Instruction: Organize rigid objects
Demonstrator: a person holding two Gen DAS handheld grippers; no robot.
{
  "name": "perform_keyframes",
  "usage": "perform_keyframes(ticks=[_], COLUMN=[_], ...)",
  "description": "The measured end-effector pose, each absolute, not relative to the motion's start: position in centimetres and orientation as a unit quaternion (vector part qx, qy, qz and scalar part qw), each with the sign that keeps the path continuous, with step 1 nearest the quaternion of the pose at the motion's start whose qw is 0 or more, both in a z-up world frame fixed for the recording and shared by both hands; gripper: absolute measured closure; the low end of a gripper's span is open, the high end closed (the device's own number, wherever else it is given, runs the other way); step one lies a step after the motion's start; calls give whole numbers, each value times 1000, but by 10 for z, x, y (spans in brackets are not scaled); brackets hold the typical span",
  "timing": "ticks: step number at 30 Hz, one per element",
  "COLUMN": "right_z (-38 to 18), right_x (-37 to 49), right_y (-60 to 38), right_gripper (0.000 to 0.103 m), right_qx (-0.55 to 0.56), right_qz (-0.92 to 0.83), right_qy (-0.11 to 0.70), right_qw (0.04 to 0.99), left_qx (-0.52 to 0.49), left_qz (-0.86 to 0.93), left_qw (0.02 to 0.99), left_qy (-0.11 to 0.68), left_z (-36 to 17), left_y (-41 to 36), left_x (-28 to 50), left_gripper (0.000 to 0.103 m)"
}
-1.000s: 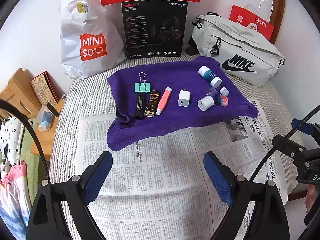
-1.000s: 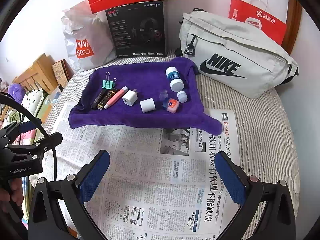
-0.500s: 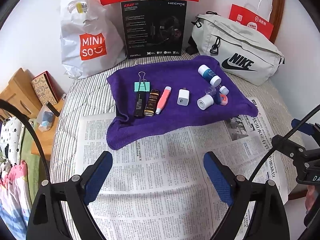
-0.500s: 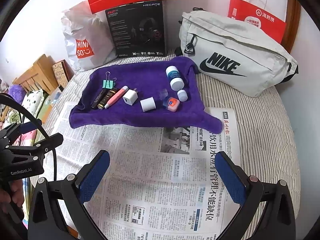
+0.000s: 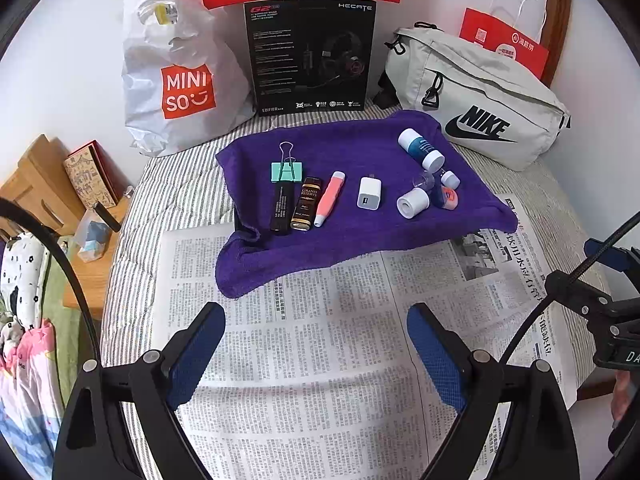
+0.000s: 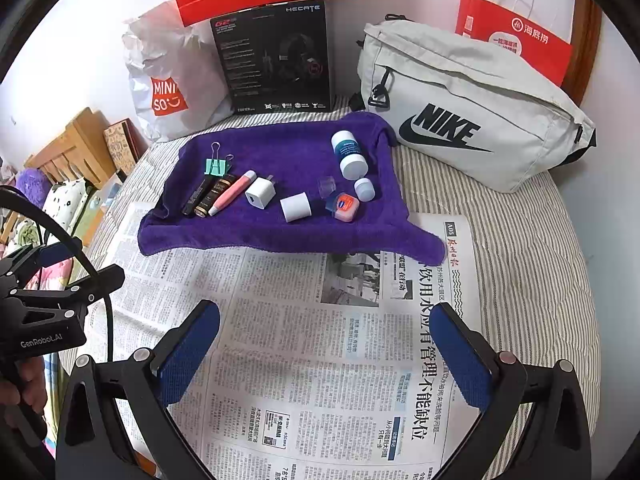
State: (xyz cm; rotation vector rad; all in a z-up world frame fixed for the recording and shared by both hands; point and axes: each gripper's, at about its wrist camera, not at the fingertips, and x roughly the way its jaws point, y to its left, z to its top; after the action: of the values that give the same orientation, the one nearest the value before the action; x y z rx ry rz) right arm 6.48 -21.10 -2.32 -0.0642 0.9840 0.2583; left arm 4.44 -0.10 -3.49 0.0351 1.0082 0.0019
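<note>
Grippers, two: left gripper [image 5: 316, 346] and right gripper [image 6: 326, 346] both spread wide, holding nothing, above one printed newspaper sheet [image 6: 304, 344]. Beyond it, one purple terry towel [image 5: 360, 236] carries ten small items: green binder clip [image 5: 286, 171], black tube [image 5: 280, 209], dark gold-lettered tube [image 5: 306, 209], pink pen-shaped tube [image 5: 329, 197], white charger cube [image 5: 369, 198], white cylinder [image 5: 413, 202], blue-and-white bottle [image 5: 421, 149], small white cap [image 5: 450, 178], clear cap [image 6: 326, 185], pink-lidded tin [image 6: 343, 207]. Farthest back: one grey Nike pouch [image 6: 472, 112], one black headset box [image 5: 310, 54].

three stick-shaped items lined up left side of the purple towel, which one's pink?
The pink pen-like stick, rightmost of the three, nearest the white charger. The black tube and the dark "Grand Reserve" stick lie to its left.
</note>
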Motion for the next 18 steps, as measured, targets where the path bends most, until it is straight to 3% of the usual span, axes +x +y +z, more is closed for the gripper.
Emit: perform_keyframes(ticks=[18], right_z=[-22], right_x=[65], right_y=[-216], right_gripper=[0], right_qx=[-30], right_qz=[120], right_qy=[470], right_qw=[874], left_qx=[22], left_qz=[3], left_qw=[875], left_qy=[484], left_z=[-32], left_y=[-2], left_x=[44], left_gripper=[11])
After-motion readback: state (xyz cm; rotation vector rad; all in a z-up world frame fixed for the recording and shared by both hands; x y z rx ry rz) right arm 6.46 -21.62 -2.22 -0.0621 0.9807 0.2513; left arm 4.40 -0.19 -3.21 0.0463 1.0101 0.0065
